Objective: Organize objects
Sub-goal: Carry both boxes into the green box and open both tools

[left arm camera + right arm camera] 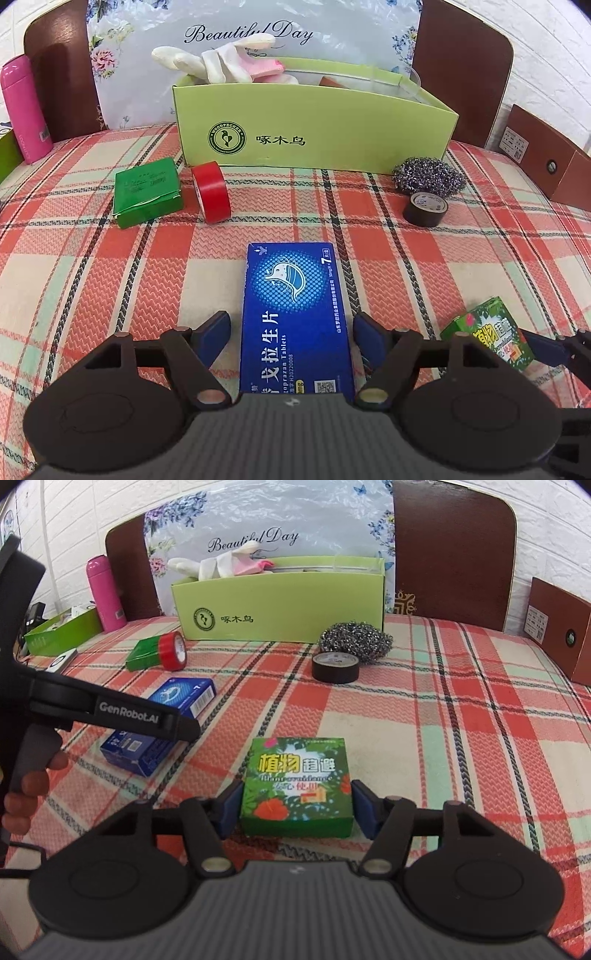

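Left wrist view: the left claw sits low over the plaid tablecloth, and the blue pill box lies flat between its blue pads. The pads stand open, with a thin gap on each side of the box.

In the right wrist view, the right claw has the green flower box between its pads. The left pad looks like it touches the box, but the right pad shows a small gap, so this claw is not gripping yet.

Straight ahead of both claws stands the light green bin, with white gloves poking out.

What could go wrong: the blue box is long and only its near end is between the pads, so it may tip down when lifted. The two claws are close together and could bump.

Hard to see: the near end of the blue box hides under the claw's body. The inside of the bin is mostly hidden.
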`<state>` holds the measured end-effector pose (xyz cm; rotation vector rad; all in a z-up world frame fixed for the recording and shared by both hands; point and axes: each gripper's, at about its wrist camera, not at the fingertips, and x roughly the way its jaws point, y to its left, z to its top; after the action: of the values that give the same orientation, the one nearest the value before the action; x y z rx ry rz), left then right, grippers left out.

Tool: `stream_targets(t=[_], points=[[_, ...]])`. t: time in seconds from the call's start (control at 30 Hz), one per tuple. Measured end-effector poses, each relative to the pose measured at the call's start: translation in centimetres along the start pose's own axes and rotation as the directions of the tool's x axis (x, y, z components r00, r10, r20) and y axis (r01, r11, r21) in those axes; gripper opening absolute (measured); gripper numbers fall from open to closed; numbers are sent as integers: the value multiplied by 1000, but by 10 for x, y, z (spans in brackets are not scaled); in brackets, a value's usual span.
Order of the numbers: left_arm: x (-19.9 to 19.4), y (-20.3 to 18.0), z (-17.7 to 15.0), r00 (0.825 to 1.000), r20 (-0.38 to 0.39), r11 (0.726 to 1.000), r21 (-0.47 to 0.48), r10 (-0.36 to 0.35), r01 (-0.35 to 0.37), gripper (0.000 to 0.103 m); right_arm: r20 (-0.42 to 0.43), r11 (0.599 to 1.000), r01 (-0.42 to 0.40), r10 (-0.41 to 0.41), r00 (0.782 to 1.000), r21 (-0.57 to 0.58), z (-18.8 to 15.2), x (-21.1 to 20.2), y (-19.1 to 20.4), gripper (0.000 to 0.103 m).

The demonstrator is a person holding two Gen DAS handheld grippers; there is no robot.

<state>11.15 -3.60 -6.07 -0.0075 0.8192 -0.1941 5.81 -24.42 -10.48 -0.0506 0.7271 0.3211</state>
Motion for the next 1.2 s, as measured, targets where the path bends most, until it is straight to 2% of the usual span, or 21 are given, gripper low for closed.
stream_targets(t=[0.17, 0.2, 0.23, 0.37, 0.5, 0.77, 0.93, 1.0, 1.07, 1.2], points=[[0, 0, -2, 1000, 10, 1000, 12, -3, 2, 75, 8, 1000, 11, -11, 1000, -18, 0, 4, 4, 61], [0, -1, -2, 1000, 10, 1000, 20, 3, -3, 72, 11, 1000, 12, -11, 1000, -19, -1, 5, 4, 60], [-1, -1, -2, 1000, 15, 1000, 25, 3, -4, 59, 11, 1000, 13, -13, 1000, -21, 0, 5, 5, 60], [-11, 5, 1, 998, 12, 998, -18, -63, 63, 59, 1, 999, -50, 50, 999, -7, 3, -1, 4, 59], [-36, 2, 11, 992, 84, 996, 1, -92, 92, 59, 36, 997, -73, 73, 997, 0, 15, -12, 3, 59], [-78, -4, 65, 956, 251, 988, 70, -154, 140, 59, 198, 996, -83, 89, 976, -36, 73, -31, -5, 59], [-89, -10, 105, 930, 336, 987, 101, -150, 123, 59, 310, 996, -38, 62, 949, -85, 120, -31, -6, 59], [-88, -10, 122, 921, 364, 989, 106, -137, 106, 59, 350, 997, 2, 27, 936, -82, 137, -23, -9, 59], [-82, -11, 139, 917, 378, 990, 105, -126, 93, 59, 378, 996, 39, -7, 926, -77, 153, -13, -12, 60], [-56, -3, 169, 919, 373, 991, 57, -131, 118, 59, 401, 994, 68, -30, 916, -82, 178, 16, -20, 60]])
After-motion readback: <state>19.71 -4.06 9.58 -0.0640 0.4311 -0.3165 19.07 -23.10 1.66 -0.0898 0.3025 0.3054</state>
